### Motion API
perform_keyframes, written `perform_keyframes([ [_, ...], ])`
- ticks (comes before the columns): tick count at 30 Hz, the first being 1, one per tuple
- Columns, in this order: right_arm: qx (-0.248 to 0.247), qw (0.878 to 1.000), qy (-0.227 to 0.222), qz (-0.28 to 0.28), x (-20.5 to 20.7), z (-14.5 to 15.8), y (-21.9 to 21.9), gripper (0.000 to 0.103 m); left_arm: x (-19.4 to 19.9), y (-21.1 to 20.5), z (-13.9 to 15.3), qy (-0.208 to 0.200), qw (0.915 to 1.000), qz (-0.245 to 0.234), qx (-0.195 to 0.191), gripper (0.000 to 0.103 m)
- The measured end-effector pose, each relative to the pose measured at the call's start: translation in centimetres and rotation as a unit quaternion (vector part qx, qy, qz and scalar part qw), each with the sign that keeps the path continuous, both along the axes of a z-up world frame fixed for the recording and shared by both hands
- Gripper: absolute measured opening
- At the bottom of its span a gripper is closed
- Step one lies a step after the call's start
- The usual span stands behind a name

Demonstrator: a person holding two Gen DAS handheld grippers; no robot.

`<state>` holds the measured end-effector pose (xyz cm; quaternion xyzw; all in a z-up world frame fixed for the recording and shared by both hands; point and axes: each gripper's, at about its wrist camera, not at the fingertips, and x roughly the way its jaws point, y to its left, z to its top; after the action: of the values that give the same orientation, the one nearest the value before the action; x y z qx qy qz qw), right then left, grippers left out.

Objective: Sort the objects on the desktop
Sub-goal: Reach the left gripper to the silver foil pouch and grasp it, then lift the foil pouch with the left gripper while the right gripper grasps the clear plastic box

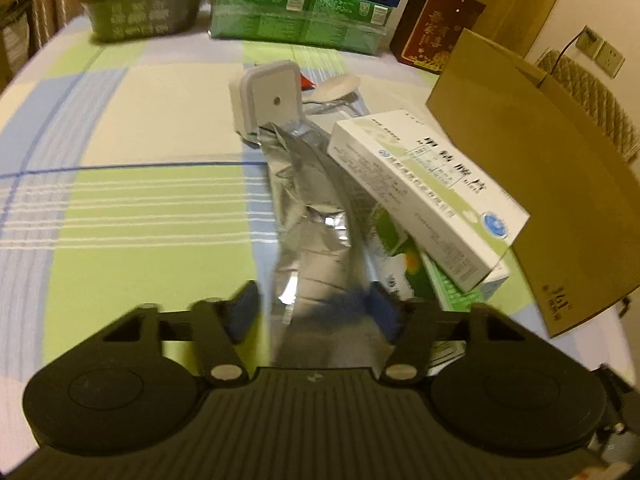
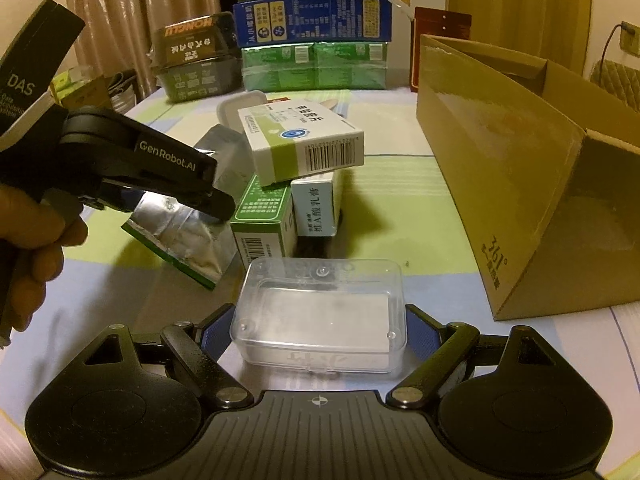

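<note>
The left gripper [image 1: 310,312] has its blue pads spread on either side of the near end of a crinkled silver foil pouch [image 1: 308,216], jaws apart and not clamped on it; the side view from the right wrist shows its black fingertips [image 2: 218,204] down on the pouch [image 2: 180,240], with a hand [image 2: 36,248] on the handle. The right gripper [image 2: 318,334] stands wide around a clear plastic case [image 2: 320,316], one pad on each side of it; whether the pads touch the case I cannot tell.

Taking the cardboard box [image 2: 520,184] as the landmark: the clear case lies just in front of its near left corner. Further left of the box sits a pile of cartons, a white and green medicine box [image 2: 300,144] lying tilted on top of a green carton [image 2: 262,216] and a small white carton [image 2: 316,208]. The pouch lies left of that pile on the checked tablecloth [image 1: 140,208]. Behind the pouch, a small grey square device [image 1: 272,96] and a spoon [image 1: 340,88] lie close together. Stacked green and blue packages [image 2: 316,44] stand at the far edge, behind and left of the box.
</note>
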<state>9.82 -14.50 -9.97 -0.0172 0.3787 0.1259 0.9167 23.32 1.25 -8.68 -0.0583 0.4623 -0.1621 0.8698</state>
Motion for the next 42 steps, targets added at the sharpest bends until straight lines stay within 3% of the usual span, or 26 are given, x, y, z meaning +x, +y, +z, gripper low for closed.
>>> perform_keyframes([
  [7,0.004,1.000,0.000,0.006,-0.2,0.2,-0.3,0.085,-1.9,0.8,0.8,0.013,0.9999,0.003,0.008,0.035],
  [12,0.003,1.000,0.002,0.013,-0.8,0.7,-0.8,0.085,-5.9,1.6,1.9,0.017,0.9990,-0.003,0.040,0.034],
  [16,0.006,1.000,0.003,0.020,-1.5,1.1,-1.1,0.085,-9.5,2.8,2.5,0.026,0.9990,0.008,0.036,0.034],
  [20,0.005,1.000,0.001,0.030,-2.1,1.4,-0.8,0.085,-11.5,4.3,3.1,0.024,0.9990,0.025,0.027,0.045],
  [25,-0.001,0.999,-0.004,0.038,-2.4,1.4,0.2,0.085,-9.9,4.7,3.4,0.020,0.9989,0.032,0.028,0.054],
  [34,-0.021,0.999,0.001,0.040,-1.6,0.5,0.5,0.085,-5.9,2.4,1.7,0.050,0.9976,-0.003,0.049,0.054],
  [42,-0.018,0.999,0.006,0.035,-0.9,0.1,0.5,0.085,-5.1,1.1,0.4,0.056,0.9949,-0.017,0.082,0.054],
])
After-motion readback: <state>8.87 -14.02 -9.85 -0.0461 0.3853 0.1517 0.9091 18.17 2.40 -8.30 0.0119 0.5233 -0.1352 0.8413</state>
